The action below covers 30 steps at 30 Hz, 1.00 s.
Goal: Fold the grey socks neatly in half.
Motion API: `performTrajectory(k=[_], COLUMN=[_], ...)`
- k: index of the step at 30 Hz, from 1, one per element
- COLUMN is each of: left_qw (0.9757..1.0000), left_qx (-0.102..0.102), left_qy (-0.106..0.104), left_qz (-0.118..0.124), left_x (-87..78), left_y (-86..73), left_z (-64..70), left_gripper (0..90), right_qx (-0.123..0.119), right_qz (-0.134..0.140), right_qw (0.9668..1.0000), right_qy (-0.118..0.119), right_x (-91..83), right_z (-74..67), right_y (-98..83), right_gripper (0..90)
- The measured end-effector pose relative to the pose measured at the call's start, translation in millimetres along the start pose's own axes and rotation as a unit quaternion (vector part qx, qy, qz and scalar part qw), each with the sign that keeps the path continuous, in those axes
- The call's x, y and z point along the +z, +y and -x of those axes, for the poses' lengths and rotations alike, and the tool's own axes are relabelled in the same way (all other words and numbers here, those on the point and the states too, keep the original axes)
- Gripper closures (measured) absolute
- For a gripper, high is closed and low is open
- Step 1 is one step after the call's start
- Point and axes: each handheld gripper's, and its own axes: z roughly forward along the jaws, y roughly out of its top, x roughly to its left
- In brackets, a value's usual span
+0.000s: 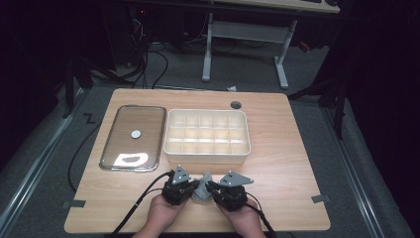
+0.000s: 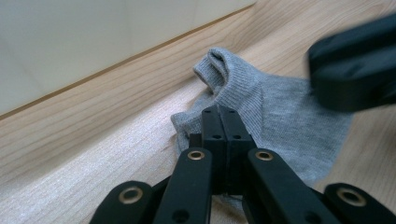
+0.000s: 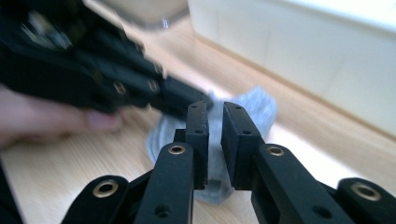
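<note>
Grey sock (image 1: pixel 202 187) at the table's (image 1: pixel 287 148) near edge, just in front of the white 15-cell box (image 1: pixel 207 131), bunched between 2 grippers. Left gripper (image 2: pixel 219 112) pressed together, seemingly pinching a fold of cloth; right gripper (image 3: pixel 214 112) slightly parted, pads astride the sock without a clear grip. Step in hand, as judged: folding or rolling the sock before stowing; next, a firm pinch on the right, then a lift toward 1 cell of the box.
</note>
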Motion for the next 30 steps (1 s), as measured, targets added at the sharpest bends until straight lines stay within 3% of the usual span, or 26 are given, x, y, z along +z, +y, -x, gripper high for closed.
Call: performTrajectory(k=[5, 6, 11, 13, 14, 16, 19, 20, 23, 24, 25, 26, 30], left_qw=[1.0000, 0.9999, 0.9997, 0.9995, 0.9991, 0.9989, 0.9985, 0.9982, 0.9981, 0.9962, 0.9962, 0.9932, 0.9948], left_qx=[0.007, 0.016, 0.020, 0.024, 0.033, 0.040, 0.053, 0.056, 0.054, 0.072, 0.072, 0.095, 0.079], left_qy=[0.000, 0.004, 0.012, 0.008, -0.005, -0.012, 0.000, 0.019, 0.031, 0.049, 0.049, 0.067, 0.064], left_qz=[0.003, 0.003, 0.008, 0.019, 0.025, 0.022, 0.011, 0.002, -0.003, -0.003, -0.003, 0.006, 0.001], left_x=[0.0, -0.6, -4.5, -9.4, -13.4, -14.0, -12.8, -11.8, -11.3, -9.7, -9.7, -7.2, -6.5], left_y=[-0.4, -1.0, 1.1, 3.9, 6.6, 7.0, 4.0, -0.6, -5.6, -12.5, -12.5, -16.6, -15.1], left_z=[2.4, 3.1, 8.3, 14.5, 24.8, 28.9, 34.1, 30.8, 26.7, 25.9, 25.9, 30.0, 29.0], left_gripper=[90.0, 90.0, 86.9, 85.4, 86.6, 87.7, 88.2, 88.3, 89.0, 89.4, 90.0, 90.0, 90.0], right_qx=[0.000, -0.006, -0.007, -0.006, -0.002, -0.001, 0.000, -0.001, -0.003, -0.003, -0.003, -0.006, -0.006], right_qz=[-0.029, -0.039, -0.037, -0.036, -0.035, -0.035, -0.035, -0.035, -0.033, -0.031, -0.031, -0.029, -0.031], right_qw=[0.9996, 0.9992, 0.9993, 0.9993, 0.9994, 0.9994, 0.9994, 0.9994, 0.9994, 0.9995, 0.9995, 0.9995, 0.9995], right_qy=[-0.005, -0.005, -0.007, -0.005, -0.006, -0.006, -0.006, -0.004, -0.004, -0.004, -0.004, -0.005, -0.008], right_x=[7.0, 10.1, 10.5, 11.0, 10.8, 10.8, 11.1, 11.1, 11.0, 11.3, 11.3, 12.0, 11.9], right_z=[4.1, 4.6, 4.1, 4.5, 4.4, 4.3, 4.5, 5.2, 5.5, 5.2, 5.2, 4.5, 3.4], right_y=[-13.4, -18.9, -20.4, -20.6, -21.2, -21.7, -21.5, -21.6, -22.1, -22.5, -22.5, -22.4, -22.2], right_gripper=[80.5, 80.3, 80.8, 80.9, 81.0, 81.0, 81.1, 81.2, 81.3, 81.4, 81.4, 81.4, 81.4])
